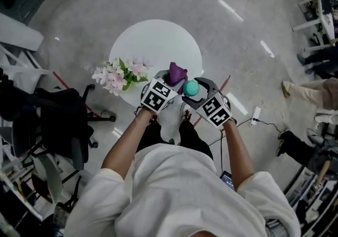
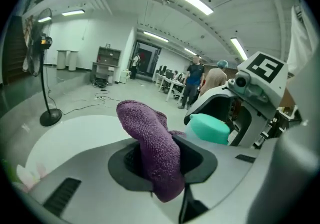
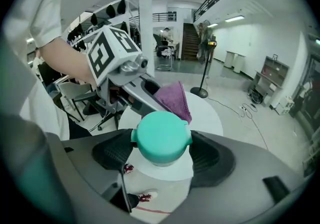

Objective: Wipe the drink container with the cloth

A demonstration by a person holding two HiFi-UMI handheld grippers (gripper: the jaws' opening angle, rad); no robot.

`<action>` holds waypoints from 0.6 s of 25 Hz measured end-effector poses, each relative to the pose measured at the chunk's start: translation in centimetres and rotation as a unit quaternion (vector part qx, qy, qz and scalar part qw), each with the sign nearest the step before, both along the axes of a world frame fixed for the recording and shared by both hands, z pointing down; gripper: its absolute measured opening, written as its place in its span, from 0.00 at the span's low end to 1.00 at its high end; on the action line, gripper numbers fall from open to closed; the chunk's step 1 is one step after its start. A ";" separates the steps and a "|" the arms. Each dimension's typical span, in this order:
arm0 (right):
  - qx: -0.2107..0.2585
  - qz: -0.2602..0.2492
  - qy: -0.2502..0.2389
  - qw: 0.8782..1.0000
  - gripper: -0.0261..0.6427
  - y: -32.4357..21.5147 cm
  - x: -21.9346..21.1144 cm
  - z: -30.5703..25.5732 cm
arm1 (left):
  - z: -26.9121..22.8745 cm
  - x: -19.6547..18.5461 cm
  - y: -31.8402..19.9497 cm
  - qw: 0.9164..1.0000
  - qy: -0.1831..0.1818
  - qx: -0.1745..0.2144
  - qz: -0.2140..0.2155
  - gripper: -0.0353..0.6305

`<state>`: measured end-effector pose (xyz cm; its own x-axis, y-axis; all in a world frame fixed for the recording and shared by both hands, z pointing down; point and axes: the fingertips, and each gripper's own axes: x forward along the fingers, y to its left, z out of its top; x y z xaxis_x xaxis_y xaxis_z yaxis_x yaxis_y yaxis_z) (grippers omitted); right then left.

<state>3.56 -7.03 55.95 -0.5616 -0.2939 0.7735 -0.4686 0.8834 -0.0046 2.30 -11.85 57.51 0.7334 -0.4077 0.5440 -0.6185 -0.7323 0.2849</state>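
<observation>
Two risks stand out: the drink container (image 3: 162, 137), clamped between the widely spread right tongs (image 3: 161, 155) in the air over the near rim of the white worktop (image 1: 158, 40), may twist or slip if rubbed hard, and the purple cloth (image 2: 150, 143), pinched by the left tongs (image 2: 162, 165), may pull free. Both forearms (image 1: 124, 146) reach forward from the body, tongs tilted down and converging, cloth just beside the teal lid (image 1: 191, 88).

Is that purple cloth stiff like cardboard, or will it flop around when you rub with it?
Probably floppy: the purple cloth bunches and folds where the left gripper pinches it. Its looped, fuzzy surface suggests it will drag rather than slip. It seems light, since its free end stands up by itself.
</observation>
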 end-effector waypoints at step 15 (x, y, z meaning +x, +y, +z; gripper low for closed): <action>0.008 0.117 -0.034 0.992 0.58 -0.4 0.6 0.3 | 14.5 1.7 -0.4 0.986 -0.081 -0.111 0.095 0.24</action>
